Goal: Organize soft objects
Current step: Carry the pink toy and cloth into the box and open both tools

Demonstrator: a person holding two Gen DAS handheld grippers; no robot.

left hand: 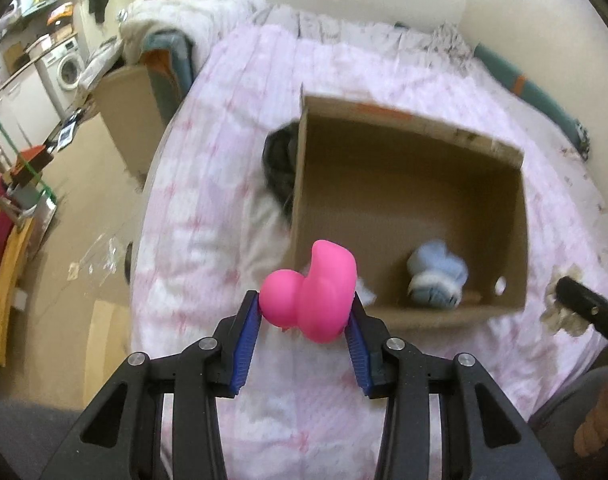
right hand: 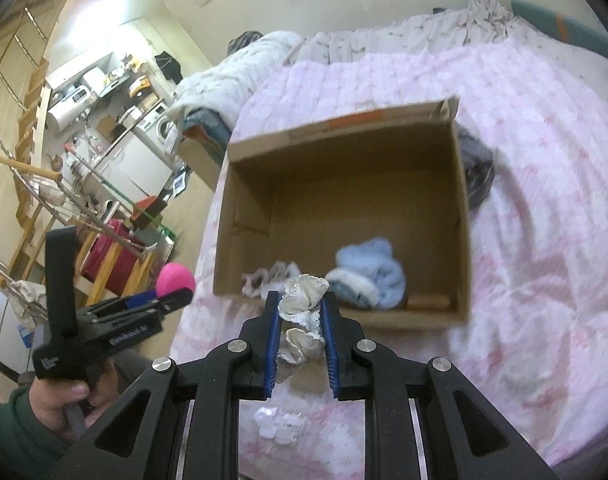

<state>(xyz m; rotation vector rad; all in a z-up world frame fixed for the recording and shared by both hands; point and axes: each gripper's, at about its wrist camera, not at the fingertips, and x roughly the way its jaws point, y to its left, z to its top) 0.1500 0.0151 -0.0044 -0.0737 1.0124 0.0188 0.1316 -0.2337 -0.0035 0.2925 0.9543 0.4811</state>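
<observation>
My left gripper [left hand: 306, 312] pinches the pink rubber duck [left hand: 310, 292], squashy and light; my right gripper [right hand: 301, 320] clamps limp, crumpled white cloth [right hand: 301, 312] near the cardboard box [right hand: 462, 200].

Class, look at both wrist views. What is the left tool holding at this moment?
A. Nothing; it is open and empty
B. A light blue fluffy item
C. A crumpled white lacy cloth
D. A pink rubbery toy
D. In the left wrist view the left tool is shut on the pink toy; the blue fluffy item lies in the cardboard box, and the white lacy cloth is in the right tool.
</observation>
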